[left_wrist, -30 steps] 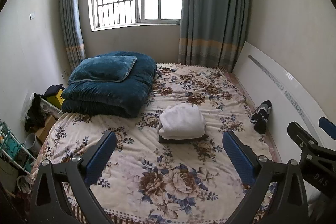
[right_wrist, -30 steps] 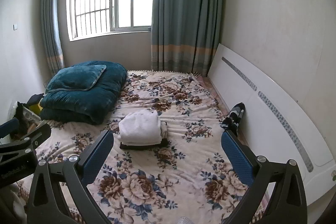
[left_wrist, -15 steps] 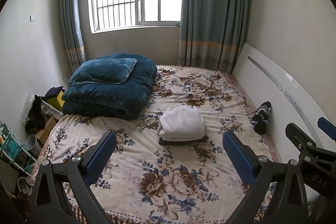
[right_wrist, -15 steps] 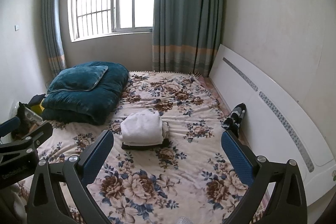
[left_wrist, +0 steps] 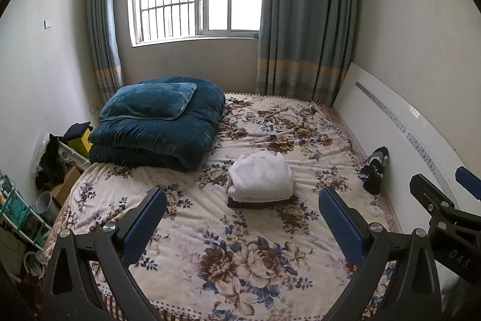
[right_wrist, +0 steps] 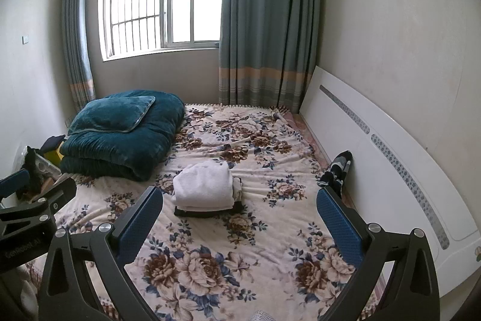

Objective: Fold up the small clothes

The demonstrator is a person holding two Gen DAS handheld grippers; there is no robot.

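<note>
A folded white garment (left_wrist: 261, 175) lies on top of a folded dark garment (left_wrist: 255, 203) in the middle of the floral bedspread (left_wrist: 240, 254). The same stack shows in the right wrist view, white (right_wrist: 204, 185) over dark (right_wrist: 207, 212). My left gripper (left_wrist: 240, 221) is open and empty, held above the near part of the bed, well short of the stack. My right gripper (right_wrist: 240, 218) is open and empty, beside the left one. Each gripper shows at the edge of the other's view.
A folded teal quilt with a pillow (left_wrist: 156, 122) takes the far left of the bed. A dark patterned cloth (left_wrist: 374, 167) lies at the right edge by the white headboard (left_wrist: 390, 122). Boxes and clutter (left_wrist: 57, 158) stand on the floor at the left.
Both grippers have drawn back and up slightly, so the stack looks a little farther off. The clothes have not moved.
</note>
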